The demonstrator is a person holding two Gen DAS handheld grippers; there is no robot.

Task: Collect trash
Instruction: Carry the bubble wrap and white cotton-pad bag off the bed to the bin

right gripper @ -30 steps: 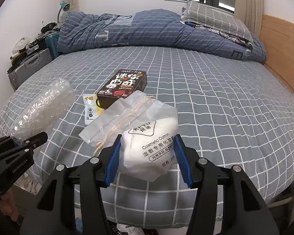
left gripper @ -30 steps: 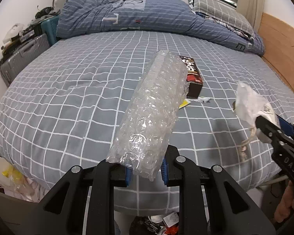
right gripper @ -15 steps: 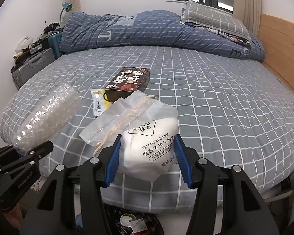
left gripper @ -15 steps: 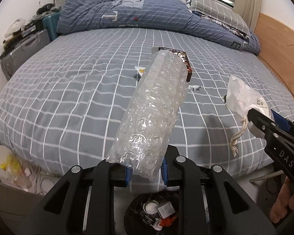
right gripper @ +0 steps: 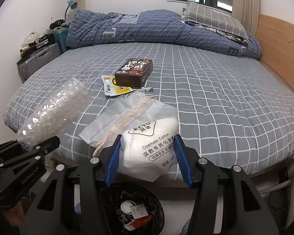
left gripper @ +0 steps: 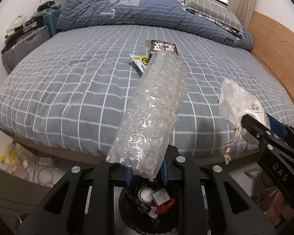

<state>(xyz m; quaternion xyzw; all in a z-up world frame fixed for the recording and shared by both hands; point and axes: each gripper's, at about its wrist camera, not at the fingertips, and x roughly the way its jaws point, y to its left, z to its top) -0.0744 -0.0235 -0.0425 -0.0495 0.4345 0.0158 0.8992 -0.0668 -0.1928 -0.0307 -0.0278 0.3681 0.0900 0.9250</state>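
My left gripper [left gripper: 146, 173] is shut on the lower end of a clear bubble-wrap roll [left gripper: 152, 113], which sticks up and away over the bed edge. My right gripper [right gripper: 147, 160] is shut on a white cotton-pad bag [right gripper: 147, 146] with a drawstring; the same bag [left gripper: 239, 105] shows at the right of the left wrist view. A black-lined trash bin [left gripper: 147, 201] with some trash in it sits on the floor right below both grippers, bin [right gripper: 135, 209]. A dark snack box [right gripper: 134, 73], a yellow sachet [right gripper: 115, 86] and a small wrapper [right gripper: 147, 89] lie on the bed.
The grey checked bed [right gripper: 215, 98] fills the view, with a blue duvet [right gripper: 137, 27] and pillow at the far end and a wooden side board [right gripper: 280, 45] on the right. Suitcases [left gripper: 25, 47] stand at the left. A yellow bag and cables [left gripper: 9, 158] lie on the floor.
Both grippers have pulled back from the bed with their loads. The bed edge dropped away and the trash bin has come into view beneath them.
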